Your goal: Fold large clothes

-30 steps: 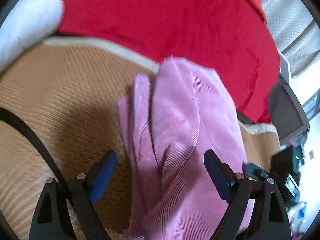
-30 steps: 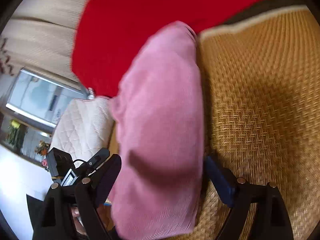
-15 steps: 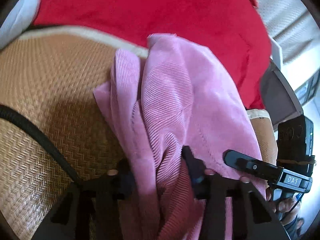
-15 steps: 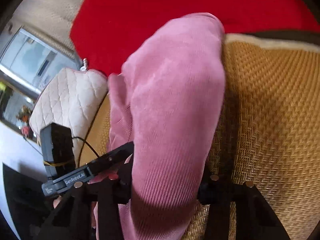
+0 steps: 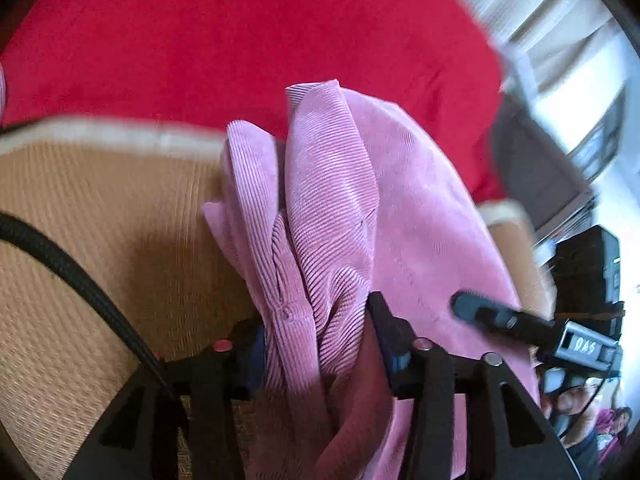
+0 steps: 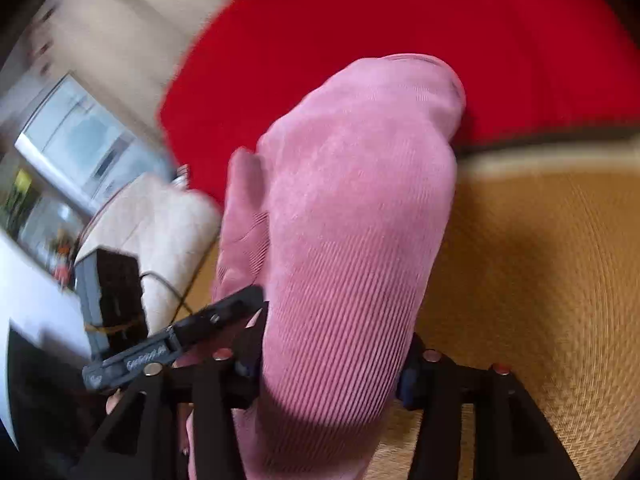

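Note:
A folded pink corduroy garment point(image 5: 360, 200) hangs bunched over a woven straw mat point(image 5: 100, 220). My left gripper point(image 5: 320, 340) has a thick fold of it between its pads; the jaws are opening slightly but still press the cloth. In the right wrist view the same pink garment point(image 6: 352, 200) fills the centre as a rolled bundle. My right gripper point(image 6: 328, 360) clamps its near end, jaws also easing open while the pads still touch the fabric. Each gripper shows in the other's view: the right one point(image 5: 520, 324) and the left one point(image 6: 192, 332).
A red cloth point(image 5: 240, 40) covers the far side beyond the mat's pale border, also visible as red cloth point(image 6: 440, 20). A black cable point(image 5: 72, 280) crosses the mat at left. A quilted cream cushion point(image 6: 160, 220) and a black box point(image 6: 108, 284) lie at the left.
Both grippers went from wide open around the pink garment to closed on it. The bundle has since shifted toward the red cloth, and both views are blurred by motion.

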Demonstrator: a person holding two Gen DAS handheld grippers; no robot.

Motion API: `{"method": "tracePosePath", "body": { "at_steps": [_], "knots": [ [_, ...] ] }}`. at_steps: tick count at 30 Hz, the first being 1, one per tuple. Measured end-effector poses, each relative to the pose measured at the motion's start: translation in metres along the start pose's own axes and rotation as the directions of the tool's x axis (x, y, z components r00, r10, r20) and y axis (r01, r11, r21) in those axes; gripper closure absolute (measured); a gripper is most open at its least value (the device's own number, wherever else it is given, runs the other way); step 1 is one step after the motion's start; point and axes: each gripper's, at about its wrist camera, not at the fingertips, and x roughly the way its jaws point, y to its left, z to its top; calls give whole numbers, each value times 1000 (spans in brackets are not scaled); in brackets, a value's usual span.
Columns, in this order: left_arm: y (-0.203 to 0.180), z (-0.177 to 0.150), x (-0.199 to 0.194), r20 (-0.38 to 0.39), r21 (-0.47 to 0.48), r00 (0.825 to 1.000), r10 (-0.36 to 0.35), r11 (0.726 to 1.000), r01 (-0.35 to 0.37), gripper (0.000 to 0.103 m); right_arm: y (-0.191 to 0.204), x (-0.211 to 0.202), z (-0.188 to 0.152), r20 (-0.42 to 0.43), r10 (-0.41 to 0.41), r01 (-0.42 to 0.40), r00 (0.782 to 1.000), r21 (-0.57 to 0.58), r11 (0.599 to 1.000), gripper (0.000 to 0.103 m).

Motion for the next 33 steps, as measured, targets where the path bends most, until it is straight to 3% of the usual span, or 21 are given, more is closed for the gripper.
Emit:
{"method": "tracePosePath", "body": {
  "at_steps": [2,4,8,11,13,15,17,19,20,22,27,33],
  "knots": [
    [6,-7,8,11,-33,1000,-6,999,6,32,-28,13,-16,-20,-28,29,999,81,996,34],
    [9,-10,-2,21,-56,1000,-15,998,16,31,-34,5,-23,38,25,-29,999,101,994,33],
    [-1,-14,-42,111,-1,994,21,1000,-21,32,-20,-19,-29,121,-48,42,992,58,997,32],
    [1,-22,-68,154,33,988,22,999,-28,32,-7,-48,-41,218,-92,88,972,25,996,32],
    [-1,-32,-72,158,52,987,39,998,-47,32,6,-69,-56,302,-120,120,946,19,993,32],
    [4,-42,-65,140,82,986,91,991,-103,32,23,-79,-67,339,-71,76,938,-1,997,32],
    [4,-45,-51,119,88,984,137,985,-148,30,40,-76,-75,314,-36,53,949,-45,998,28],
    [4,-52,-48,112,66,982,149,985,-157,30,48,-52,-83,185,-27,49,982,-113,992,25],
    [5,-51,-50,113,53,983,144,987,-151,30,50,-41,-88,157,-88,110,984,-136,985,24],
    [2,-53,-55,119,54,983,137,988,-144,30,54,-43,-91,180,-124,153,976,-155,976,25],
    [6,-61,-72,142,62,977,157,984,-167,30,65,-66,-89,236,-79,115,969,-144,983,24],
    [3,-69,-83,169,61,968,187,978,-200,31,67,-64,-103,204,-132,167,970,-166,972,23]
  ]
}}
